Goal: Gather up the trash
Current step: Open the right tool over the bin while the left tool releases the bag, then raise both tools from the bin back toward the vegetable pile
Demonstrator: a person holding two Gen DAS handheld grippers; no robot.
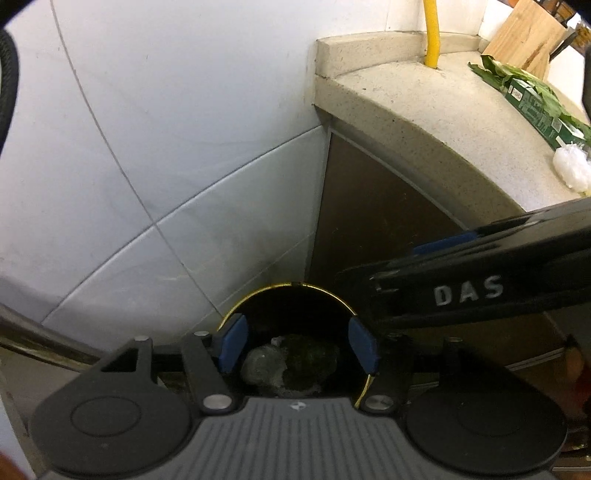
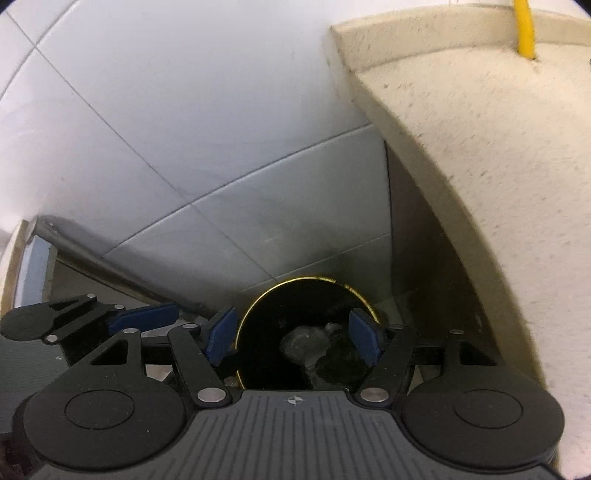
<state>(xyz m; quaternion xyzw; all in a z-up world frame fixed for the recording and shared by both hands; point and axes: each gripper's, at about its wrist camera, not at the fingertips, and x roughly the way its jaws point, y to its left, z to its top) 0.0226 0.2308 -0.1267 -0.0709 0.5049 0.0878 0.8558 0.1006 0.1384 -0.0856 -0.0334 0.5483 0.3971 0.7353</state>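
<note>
A black round bin with a gold rim (image 1: 258, 292) stands on the floor in the corner beside the counter. Crumpled clear plastic and dark scraps (image 1: 275, 363) lie inside it. My left gripper (image 1: 298, 345) hangs open right over the bin mouth, with nothing between its blue pads (image 1: 232, 345). In the right wrist view the same bin rim (image 2: 255, 302) and the trash (image 2: 306, 341) show below my right gripper (image 2: 293, 339), which is also open and holds nothing. The right gripper's black body (image 1: 469, 291) crosses the left wrist view just right of the bin.
A speckled stone counter (image 1: 424, 96) overhangs the bin on the right. On it lie green leaves (image 1: 532, 83), a green box (image 1: 535, 109) and a white plastic wad (image 1: 572, 168). A yellow pipe (image 1: 432, 29), a wooden board (image 1: 524, 33) and a tiled wall (image 1: 166, 129) stand behind.
</note>
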